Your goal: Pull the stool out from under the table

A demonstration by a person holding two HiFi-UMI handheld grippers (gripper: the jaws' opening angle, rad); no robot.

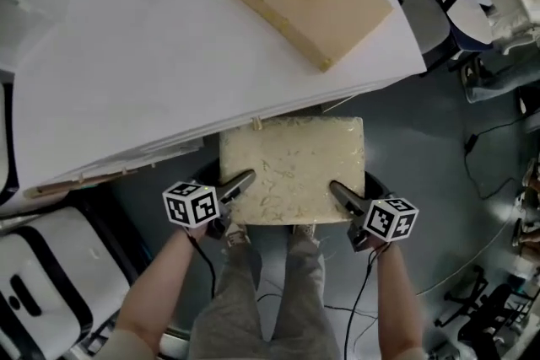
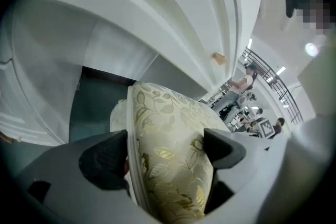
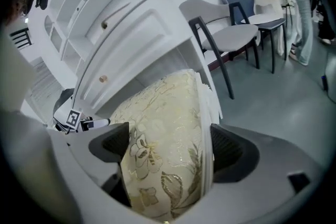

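Stool (image 1: 291, 169), cream with a leaf pattern, on the floor just in front of the white desk (image 1: 169, 72), its far edge at the desk's rim. Left gripper (image 1: 239, 184) and right gripper (image 1: 342, 193) each clamp one padded side edge of the stool.

stool (image 1: 291, 169): legs hidden beneath seat | table (image 1: 169, 72): cut by top edge | far people (image 2: 239, 84): too small

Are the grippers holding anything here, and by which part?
Both hold the stool by its cushioned seat: the left gripper clamps the seat's left edge, the right gripper its right edge.
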